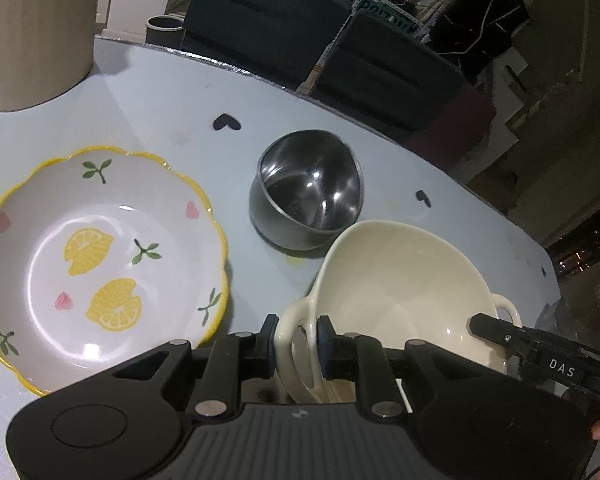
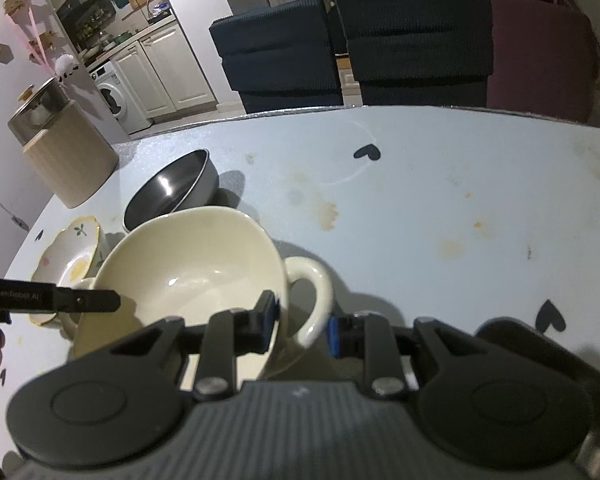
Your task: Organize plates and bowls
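Cream two-handled bowl (image 1: 400, 292) is pinched at each handle — left gripper (image 1: 294, 340), right gripper (image 2: 302, 320) — near the table's (image 2: 440, 184) near edge; it should be kept level, both grips equal.

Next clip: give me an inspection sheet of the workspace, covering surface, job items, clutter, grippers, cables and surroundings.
Surface: pale blue table with black heart marks and brownish stains.
Job's things: cream two-handled bowl held by both handles; steel bowl tilted behind it; lemon-pattern plate flat to its left.
Clutter: beige ribbed container at the table's far left.
Grippers: left gripper shut on the bowl's left handle; right gripper shut on the right handle.
Cables: nothing seen on the table.
Surroundings: dark chairs across the table; kitchen cabinets and a washing machine beyond.
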`<control>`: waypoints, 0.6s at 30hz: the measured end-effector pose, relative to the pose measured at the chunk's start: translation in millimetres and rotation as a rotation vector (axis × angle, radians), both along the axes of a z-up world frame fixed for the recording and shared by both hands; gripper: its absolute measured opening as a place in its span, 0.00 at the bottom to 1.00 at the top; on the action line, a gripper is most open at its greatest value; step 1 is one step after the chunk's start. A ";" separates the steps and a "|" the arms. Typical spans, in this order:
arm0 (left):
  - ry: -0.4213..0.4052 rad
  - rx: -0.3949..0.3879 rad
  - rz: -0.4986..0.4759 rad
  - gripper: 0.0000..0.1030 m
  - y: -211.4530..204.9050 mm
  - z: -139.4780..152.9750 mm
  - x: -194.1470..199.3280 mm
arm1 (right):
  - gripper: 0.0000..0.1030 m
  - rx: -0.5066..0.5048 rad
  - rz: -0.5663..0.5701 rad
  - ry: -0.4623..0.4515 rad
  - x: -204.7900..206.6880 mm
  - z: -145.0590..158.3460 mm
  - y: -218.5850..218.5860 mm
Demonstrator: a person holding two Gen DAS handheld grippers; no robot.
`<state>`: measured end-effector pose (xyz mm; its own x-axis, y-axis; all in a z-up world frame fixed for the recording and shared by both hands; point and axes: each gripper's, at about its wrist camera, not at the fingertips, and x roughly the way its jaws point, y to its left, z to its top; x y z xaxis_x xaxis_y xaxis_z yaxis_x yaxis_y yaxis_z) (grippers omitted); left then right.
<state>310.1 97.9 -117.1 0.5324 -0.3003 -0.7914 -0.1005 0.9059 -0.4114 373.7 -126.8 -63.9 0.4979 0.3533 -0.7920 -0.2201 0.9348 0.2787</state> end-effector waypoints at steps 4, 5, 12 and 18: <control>-0.025 -0.009 -0.008 0.20 -3.5 11.6 -5.0 | 0.29 -0.004 -0.012 -0.019 -6.4 10.8 -2.7; -0.035 -0.012 -0.012 0.20 -4.2 15.5 -7.2 | 0.29 -0.006 -0.015 -0.026 -8.9 14.9 -3.2; -0.086 -0.041 -0.021 0.20 -3.5 41.3 -35.4 | 0.28 -0.012 -0.042 -0.081 -36.7 50.7 -6.4; -0.082 -0.066 -0.038 0.21 8.4 49.3 -72.6 | 0.28 -0.046 -0.033 -0.098 -74.7 71.5 3.5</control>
<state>237.5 106.3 -67.9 0.5816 -0.3713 -0.7238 -0.0307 0.8791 -0.4757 299.0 -123.3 7.7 0.5844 0.2999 -0.7540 -0.2132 0.9533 0.2139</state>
